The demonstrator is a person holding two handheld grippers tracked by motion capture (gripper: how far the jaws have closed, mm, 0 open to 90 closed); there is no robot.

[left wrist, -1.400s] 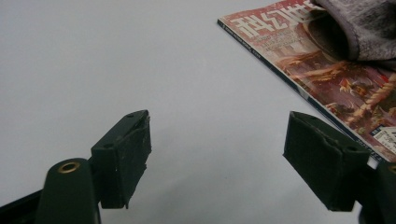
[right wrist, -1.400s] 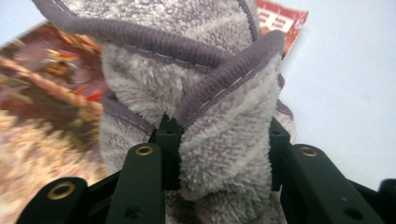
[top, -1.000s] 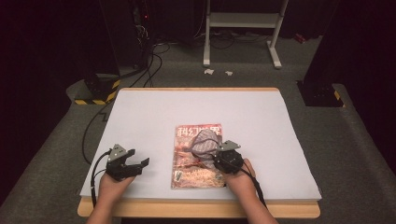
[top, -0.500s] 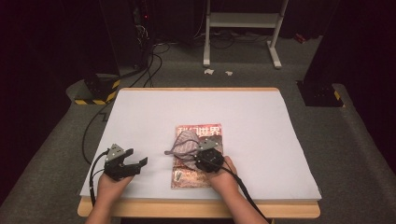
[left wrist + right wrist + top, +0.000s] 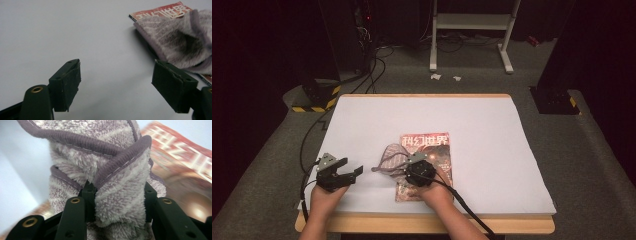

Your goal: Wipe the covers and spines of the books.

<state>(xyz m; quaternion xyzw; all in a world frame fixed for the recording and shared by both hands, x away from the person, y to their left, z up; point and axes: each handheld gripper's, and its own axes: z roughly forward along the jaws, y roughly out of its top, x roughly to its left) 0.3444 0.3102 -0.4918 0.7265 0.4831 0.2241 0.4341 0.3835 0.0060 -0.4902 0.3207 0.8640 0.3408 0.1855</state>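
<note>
Two grippers work low over the white worktop (image 5: 492, 130). The right gripper (image 5: 404, 167) has its jaws clamped on a bunched purple-grey towel (image 5: 105, 167), holding it over the left edge of a red magazine (image 5: 432, 150) that lies flat near the worktop's front middle. The towel's loose part hangs past the magazine's left side. The left gripper (image 5: 116, 85) sits well apart to the left, jaws spread wide with nothing between them, above bare worktop.

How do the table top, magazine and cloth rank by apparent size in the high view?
1. Table top, by far the largest.
2. Magazine.
3. Cloth, smallest, though it is bunched in the right tool, so its full spread is unsure.
</note>
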